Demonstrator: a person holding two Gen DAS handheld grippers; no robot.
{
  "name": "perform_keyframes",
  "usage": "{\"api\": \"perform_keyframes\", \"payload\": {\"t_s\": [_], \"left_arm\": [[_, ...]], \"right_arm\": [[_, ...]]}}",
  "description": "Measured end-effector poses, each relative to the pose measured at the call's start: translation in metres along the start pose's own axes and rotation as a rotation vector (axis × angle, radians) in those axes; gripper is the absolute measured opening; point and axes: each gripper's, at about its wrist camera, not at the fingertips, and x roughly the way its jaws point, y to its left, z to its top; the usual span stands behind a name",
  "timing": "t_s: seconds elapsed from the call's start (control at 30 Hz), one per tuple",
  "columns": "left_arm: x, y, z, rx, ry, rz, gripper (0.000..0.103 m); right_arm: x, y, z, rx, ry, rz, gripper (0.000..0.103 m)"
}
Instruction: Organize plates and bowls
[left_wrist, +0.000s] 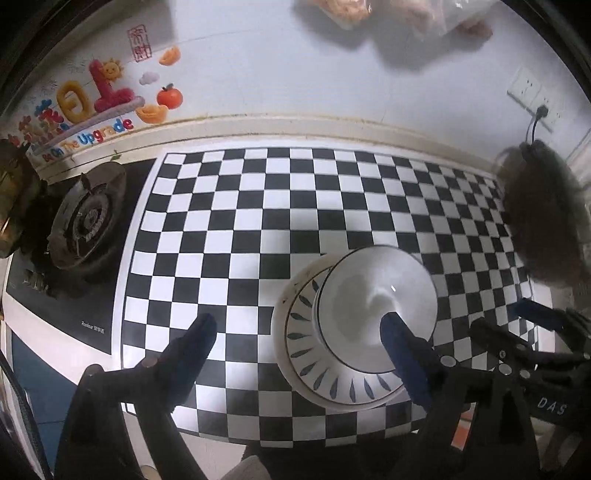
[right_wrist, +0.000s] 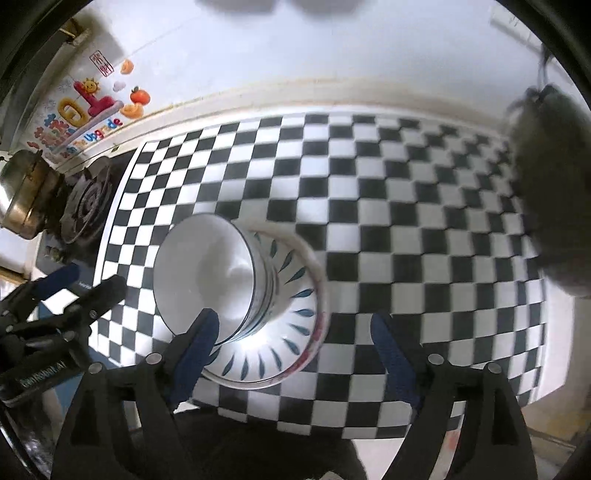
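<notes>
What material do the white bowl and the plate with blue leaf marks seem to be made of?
White bowl: probably glazed ceramic; glossy, with a bright glint and a thin dark rim line. Plate: also looks like glazed ceramic, smooth white with painted blue marks. Hard plastic cannot be excluded.

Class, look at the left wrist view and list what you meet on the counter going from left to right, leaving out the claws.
Gas burner → checkered mat → leaf-patterned plate → white bowl stacked on it → dark furry object.

Open checkered mat (left_wrist: 258, 206) beyond stacked bowls (left_wrist: 354, 325)
</notes>
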Motion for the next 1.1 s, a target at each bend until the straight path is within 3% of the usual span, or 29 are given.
{"api": "perform_keyframes", "payload": {"t_s": [0.23, 0.4, 0.7, 1.1], "left_arm": [[-0.027, -0.001, -0.003, 0.02, -0.07, 0.048, 0.091], [-0.053, -0.001, -0.004, 0.042, -0.104, 0.04, 0.091], [-0.129, -0.01, -0.014, 0.052, -0.267, 0.047, 0.091], [-0.19, -0.036, -0.062, 0.009, -0.365, 0.065, 0.091]], "right_arm": [[-0.039, 0.009, -0.008, 0.011, -0.098, -0.058, 0.089], [-0.069, 0.017, -0.015, 0.035, -0.158, -0.059, 0.089], [-0.144, 0.023, -0.035, 0.033, -0.303, -0.073, 0.089], [-0.229, 0.02, -0.083, -0.031, -0.442, -0.123, 0.089]]}}
